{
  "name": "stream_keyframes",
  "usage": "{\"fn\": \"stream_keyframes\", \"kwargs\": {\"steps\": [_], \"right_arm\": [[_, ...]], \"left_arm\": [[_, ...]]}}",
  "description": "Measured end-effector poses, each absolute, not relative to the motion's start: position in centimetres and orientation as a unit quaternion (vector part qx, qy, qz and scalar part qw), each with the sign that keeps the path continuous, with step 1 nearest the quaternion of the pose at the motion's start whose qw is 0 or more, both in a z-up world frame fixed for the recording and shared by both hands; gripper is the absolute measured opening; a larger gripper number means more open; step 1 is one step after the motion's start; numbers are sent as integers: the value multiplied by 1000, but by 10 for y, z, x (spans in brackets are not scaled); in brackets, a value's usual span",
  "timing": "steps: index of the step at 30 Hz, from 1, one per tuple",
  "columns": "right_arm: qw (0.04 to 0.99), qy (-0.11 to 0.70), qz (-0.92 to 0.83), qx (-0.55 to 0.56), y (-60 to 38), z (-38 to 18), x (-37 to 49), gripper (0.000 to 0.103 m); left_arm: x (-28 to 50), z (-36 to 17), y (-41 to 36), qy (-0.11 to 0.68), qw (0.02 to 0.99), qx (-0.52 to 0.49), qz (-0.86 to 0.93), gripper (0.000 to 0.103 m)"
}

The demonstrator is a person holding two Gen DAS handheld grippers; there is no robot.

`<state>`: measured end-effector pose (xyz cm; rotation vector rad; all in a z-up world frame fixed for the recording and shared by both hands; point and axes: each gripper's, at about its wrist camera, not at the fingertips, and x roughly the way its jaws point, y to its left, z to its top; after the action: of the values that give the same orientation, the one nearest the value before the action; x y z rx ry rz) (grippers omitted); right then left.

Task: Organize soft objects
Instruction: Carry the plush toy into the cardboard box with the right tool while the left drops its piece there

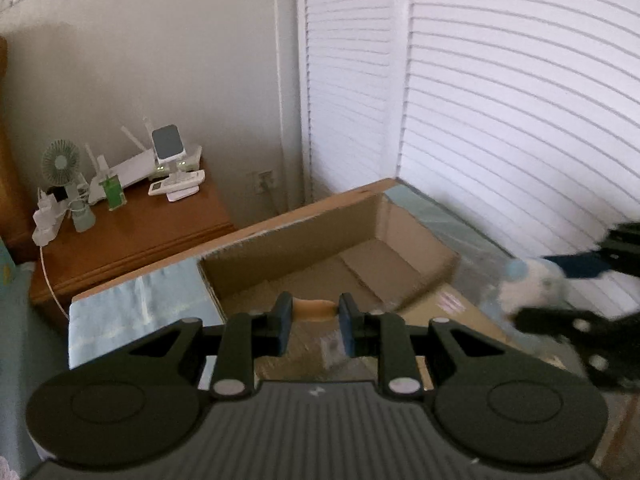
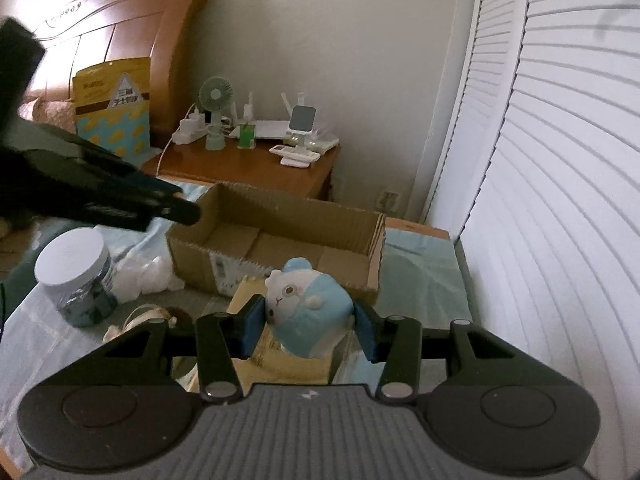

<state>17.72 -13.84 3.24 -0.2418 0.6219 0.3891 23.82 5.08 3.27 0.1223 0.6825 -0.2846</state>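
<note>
A: How far along is this? The cardboard box (image 2: 280, 236) on the bed (image 2: 424, 276) looks bare inside, so nothing's sorted yet.

B: Yeah. The right gripper (image 2: 310, 330) is clamped on a squishy blue-and-white plush (image 2: 308, 308), near the box's front edge. The left gripper (image 1: 313, 322) pinches something tan and thin (image 1: 314, 309). A fluffy white toy (image 2: 144, 276) and a hard jar (image 2: 74, 276) are waiting by the box's left end.

two grippers (image 2: 308, 330); one box (image 2: 280, 216), one jar (image 2: 76, 276)

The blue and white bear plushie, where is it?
In the right wrist view, the blue and white bear plushie sits squeezed between the right tongs, just in front of the open brown cardboard box.
</note>
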Motion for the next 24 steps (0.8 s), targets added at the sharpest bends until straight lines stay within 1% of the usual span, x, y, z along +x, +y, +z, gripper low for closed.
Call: {"fn": "stream_keyframes", "kwargs": {"steps": [2, 3, 5, 7, 8, 9, 10, 11, 13, 14, 19, 24], "right_arm": [[927, 304, 189, -115, -138, 32, 184, 53], [927, 304, 189, -114, -138, 32, 187, 53], [927, 304, 189, -116, -136, 31, 193, 53], [926, 304, 189, -117, -134, 30, 198, 53], [926, 304, 190, -116, -133, 29, 201, 53], [926, 305, 191, -114, -132, 30, 203, 53], [926, 305, 192, -113, -131, 29, 206, 53], [925, 306, 194, -112, -130, 29, 208, 53], [925, 306, 196, -113, -127, 29, 213, 53], [924, 306, 198, -114, -125, 29, 214, 53], [921, 306, 213, -112, -112, 32, 233, 53], [916, 311, 228, -113, -94, 34, 261, 53]], "left_arm": [[254, 25, 53, 343, 929, 56, -129, 23], [259, 21, 55, 345, 929, 54, -126, 26], [264, 16, 58, 351, 927, 49, -120, 44], [262, 15, 62, 346, 930, 45, -115, 74], [257, 16, 64, 340, 933, 45, -112, 80], [251, 17, 65, 336, 935, 47, -108, 88], [245, 18, 65, 334, 936, 49, -105, 90], [238, 20, 66, 331, 937, 50, -104, 91], [220, 24, 68, 321, 939, 50, -109, 98], [211, 26, 68, 318, 940, 51, -110, 99], [166, 25, 70, 317, 943, 58, -86, 99], [133, 20, 82, 317, 946, 27, -59, 99]]}}
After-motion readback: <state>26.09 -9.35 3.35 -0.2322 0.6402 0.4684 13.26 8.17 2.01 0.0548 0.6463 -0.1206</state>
